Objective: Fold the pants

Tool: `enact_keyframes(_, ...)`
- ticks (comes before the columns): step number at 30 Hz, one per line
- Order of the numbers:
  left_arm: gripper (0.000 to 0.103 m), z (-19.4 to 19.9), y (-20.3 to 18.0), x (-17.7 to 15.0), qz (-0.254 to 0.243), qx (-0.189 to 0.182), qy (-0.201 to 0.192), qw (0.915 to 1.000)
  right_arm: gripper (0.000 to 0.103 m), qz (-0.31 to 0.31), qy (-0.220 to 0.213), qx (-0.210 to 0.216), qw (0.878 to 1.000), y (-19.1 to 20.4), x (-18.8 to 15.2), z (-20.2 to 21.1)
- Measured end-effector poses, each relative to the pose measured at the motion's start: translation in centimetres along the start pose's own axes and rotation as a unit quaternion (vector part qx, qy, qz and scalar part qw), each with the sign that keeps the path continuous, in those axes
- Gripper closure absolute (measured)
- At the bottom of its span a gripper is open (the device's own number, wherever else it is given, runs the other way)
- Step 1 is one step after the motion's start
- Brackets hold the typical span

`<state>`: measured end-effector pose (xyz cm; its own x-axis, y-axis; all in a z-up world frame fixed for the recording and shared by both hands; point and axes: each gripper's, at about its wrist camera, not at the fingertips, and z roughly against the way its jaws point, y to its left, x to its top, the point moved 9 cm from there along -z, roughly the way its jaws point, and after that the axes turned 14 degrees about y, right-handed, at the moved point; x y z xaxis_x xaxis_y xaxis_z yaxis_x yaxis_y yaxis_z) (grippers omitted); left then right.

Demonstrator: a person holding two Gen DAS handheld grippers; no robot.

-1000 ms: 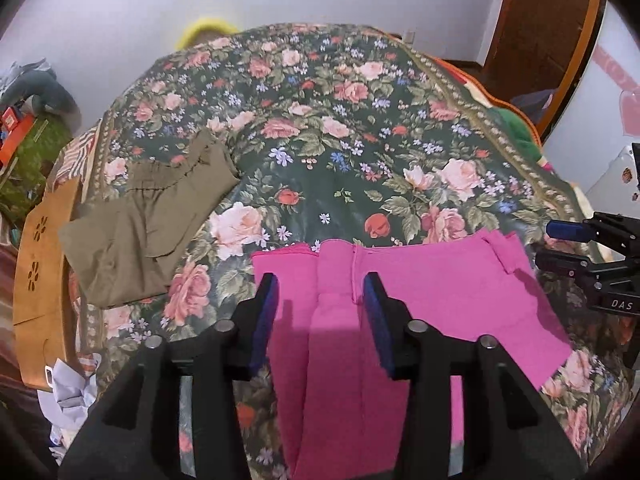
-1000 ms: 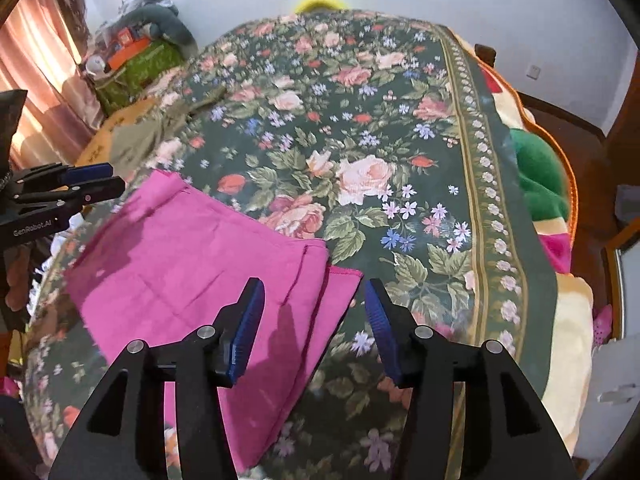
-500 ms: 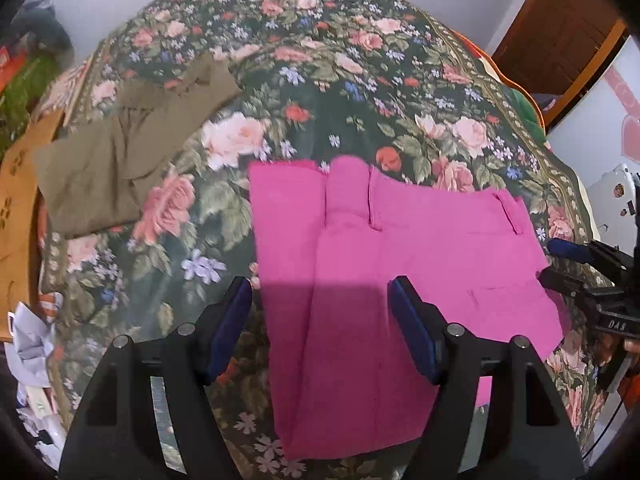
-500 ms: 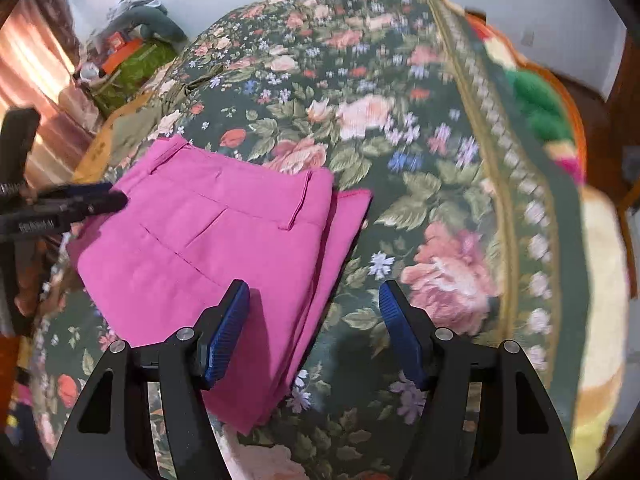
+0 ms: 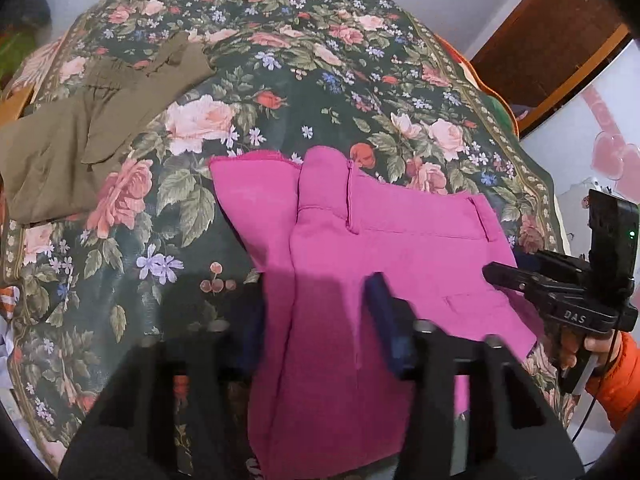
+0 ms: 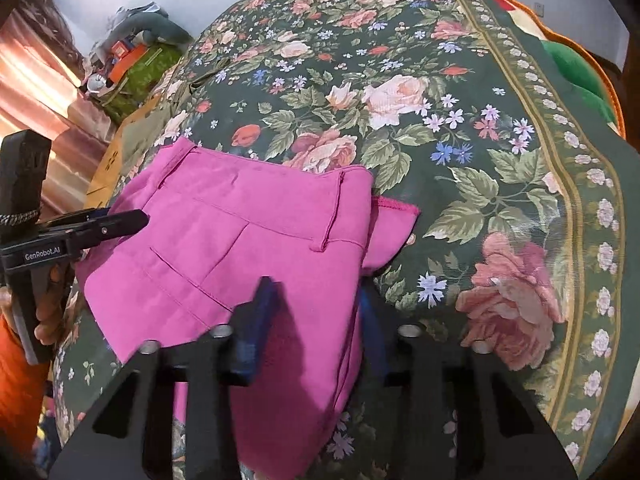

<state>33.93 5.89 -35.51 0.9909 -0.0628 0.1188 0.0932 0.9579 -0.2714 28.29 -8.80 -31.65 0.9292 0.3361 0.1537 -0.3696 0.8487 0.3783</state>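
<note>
Pink pants lie folded on a floral bedspread, waistband toward the far side. My left gripper points down over their left part. Its jaws are closing with pink cloth flat between the blue pads, not visibly pinched. Over the right edge of the pants, my right gripper is closing too. One of its pads rests over the cloth and the other sits at the folded edge. Each gripper shows in the other's view, the right and the left.
Olive-green pants lie spread at the bed's far left. A wooden door stands far right. A green cushion sits at the bed's right edge, clutter beyond the left side. An orange sleeve is at the near right.
Both grippers have sunk toward the pink pants and tilted further down. Their jaws widened half a second ago and have since narrowed around the cloth.
</note>
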Motion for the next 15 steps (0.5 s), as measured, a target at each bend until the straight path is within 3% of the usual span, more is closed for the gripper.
enact_keyframes(4, 0.077, 0.5, 0.1, 0.1, 0.006, -0.003, -0.009, 0.9999, 0.089, 0.014, -0.003, -0.01, 1.0, 0.3, 0.0, 0.4)
enact_keyframes(9, 0.09, 2.3, 0.1, 0.0, 0.001, 0.025, -0.035, 0.9991, 0.092, 0.048, -0.035, -0.041, 0.997, 1.5, 0.5, 2.2)
enact_keyframes(15, 0.091, 5.4, 0.4, 0.0, -0.003, 0.063, -0.077, 0.995, 0.092, 0.08, -0.071, -0.049, 0.993, 4.0, 1.9, 4.8)
